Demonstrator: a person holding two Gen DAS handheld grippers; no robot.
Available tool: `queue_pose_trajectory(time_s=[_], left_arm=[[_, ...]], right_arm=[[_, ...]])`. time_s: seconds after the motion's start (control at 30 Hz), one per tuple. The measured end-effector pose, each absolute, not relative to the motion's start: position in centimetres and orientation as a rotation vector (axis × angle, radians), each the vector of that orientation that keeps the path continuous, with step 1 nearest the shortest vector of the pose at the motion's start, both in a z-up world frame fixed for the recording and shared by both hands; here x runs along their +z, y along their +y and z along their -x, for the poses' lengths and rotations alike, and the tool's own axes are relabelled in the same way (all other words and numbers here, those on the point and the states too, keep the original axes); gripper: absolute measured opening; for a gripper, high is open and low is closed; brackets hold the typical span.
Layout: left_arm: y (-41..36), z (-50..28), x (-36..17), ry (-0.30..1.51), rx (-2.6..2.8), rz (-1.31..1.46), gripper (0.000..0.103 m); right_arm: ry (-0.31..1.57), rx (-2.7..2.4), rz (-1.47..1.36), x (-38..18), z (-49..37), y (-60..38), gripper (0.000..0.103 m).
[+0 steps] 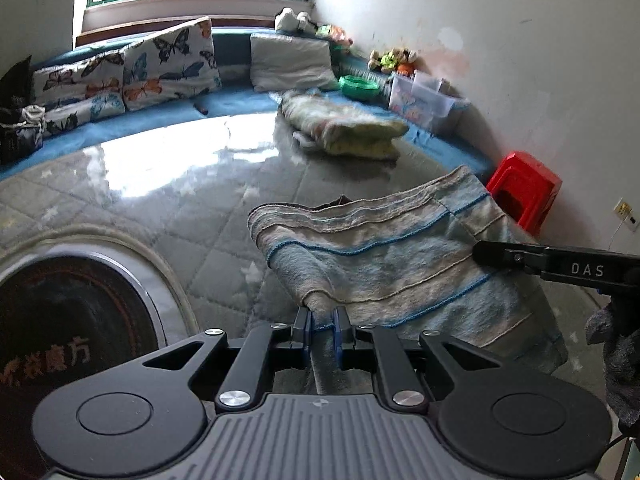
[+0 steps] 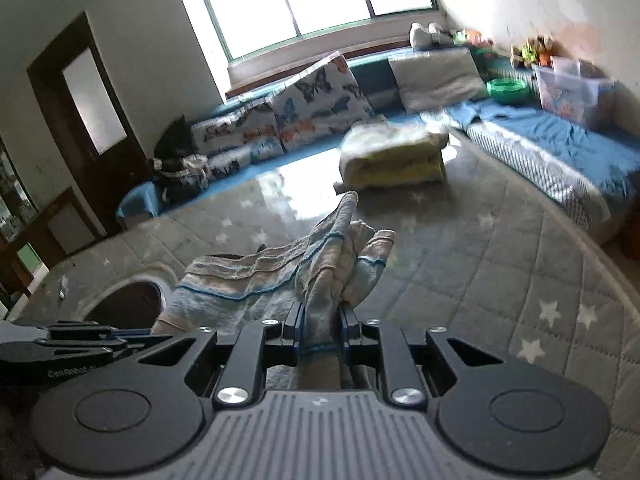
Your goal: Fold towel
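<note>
Presently, the left gripper (image 1: 322, 322) was clenched on a corner of the striped blue-and-beige towel (image 1: 396, 264), which hung between both tools above the quilted star-patterned table cover (image 1: 192, 240). To its right, the right gripper (image 2: 320, 320) was clamped on a bunched edge of the towel (image 2: 320, 264), cloth standing up ahead of its fingers.

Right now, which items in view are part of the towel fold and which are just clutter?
In the job:
striped towel
left tongs, shut on the towel
right tongs, shut on the towel

Lying about:
folded blanket
butterfly cushions
red stool
green bowl
clear plastic bin
</note>
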State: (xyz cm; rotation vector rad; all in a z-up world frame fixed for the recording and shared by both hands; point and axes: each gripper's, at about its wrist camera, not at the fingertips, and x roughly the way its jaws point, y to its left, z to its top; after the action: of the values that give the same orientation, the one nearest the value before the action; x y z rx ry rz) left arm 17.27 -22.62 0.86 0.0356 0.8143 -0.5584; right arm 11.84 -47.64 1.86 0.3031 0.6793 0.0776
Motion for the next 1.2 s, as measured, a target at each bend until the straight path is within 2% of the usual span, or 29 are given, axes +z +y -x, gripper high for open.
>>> queue_pose_trajectory(time_s=[0.1, 0.27, 0.37, 0.73, 0.87, 1.2], left_arm=[[-22.6, -17.5, -0.1, 0.831, -0.540, -0.049, 0.018], [-21.8, -17.3, -0.3, 0.825, -0.522, -0.046, 0.030], [-21.2, -16.4, 0.1, 0.806, -0.515, -0.044, 0.034], [-22.2, -9.1, 1.0, 0.723, -0.698, -0.137, 0.034], [-22.8, -8.5, -0.4, 0.759, -0.705, -0.154, 0.034], [-22.2, -8.3, -1.0, 0.777, -0.698, -0.146, 0.034]], right_arm=[[0.706, 0.040, -0.308, 0.7, -12.0, -48.1, 0.025], [0.693, 0.002, -0.316, 0.4, -10.8, -48.9, 0.025], [0.685, 0.037, -0.293, 0.8, -9.1, -48.3, 0.025], [0.702, 0.125, -0.239, 0.2, -3.5, -45.6, 0.025], [0.740, 0.103, -0.264, -0.9, -3.6, -45.9, 0.023], [0.671, 0.109, -0.263, 0.8, -7.9, -46.6, 0.024]])
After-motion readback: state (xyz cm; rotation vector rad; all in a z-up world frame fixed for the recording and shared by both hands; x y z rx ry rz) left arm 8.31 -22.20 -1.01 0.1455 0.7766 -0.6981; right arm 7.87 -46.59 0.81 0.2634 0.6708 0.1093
